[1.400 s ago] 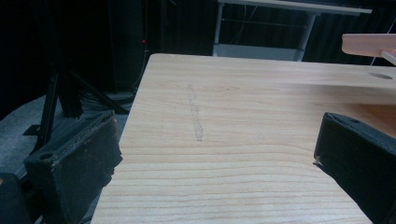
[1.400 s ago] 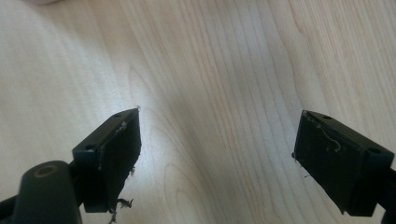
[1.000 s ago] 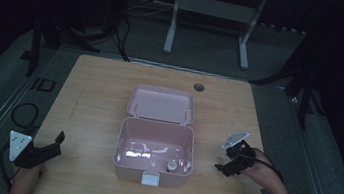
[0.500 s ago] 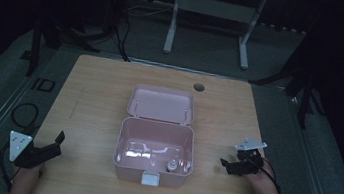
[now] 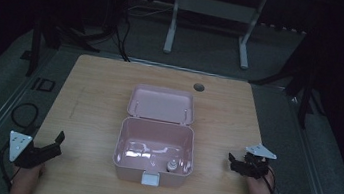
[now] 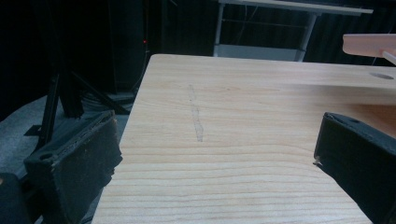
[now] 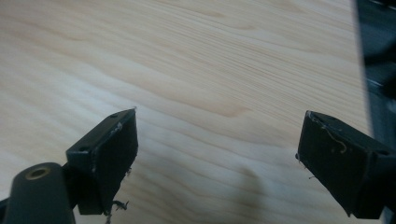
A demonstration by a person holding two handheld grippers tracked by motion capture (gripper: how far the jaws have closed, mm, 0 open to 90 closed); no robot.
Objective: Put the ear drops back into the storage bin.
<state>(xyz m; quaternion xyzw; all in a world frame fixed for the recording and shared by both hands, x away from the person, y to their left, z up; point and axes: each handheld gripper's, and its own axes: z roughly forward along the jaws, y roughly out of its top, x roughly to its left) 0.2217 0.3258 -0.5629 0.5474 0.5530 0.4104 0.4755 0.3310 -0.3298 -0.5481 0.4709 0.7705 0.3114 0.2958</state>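
at the centre of my light wooden table sits the open pink plastic box, its lid laid back toward twelve o'clock and a small pale bottle-like item inside near its five o'clock corner. my right gripper rests at four o'clock, jaws spread wide and empty. my left gripper sits at eight o'clock, jaws wide apart, gripping nothing.

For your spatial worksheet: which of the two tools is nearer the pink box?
The right tool: it sits closer to the box wall than the left tool at the table's corner.
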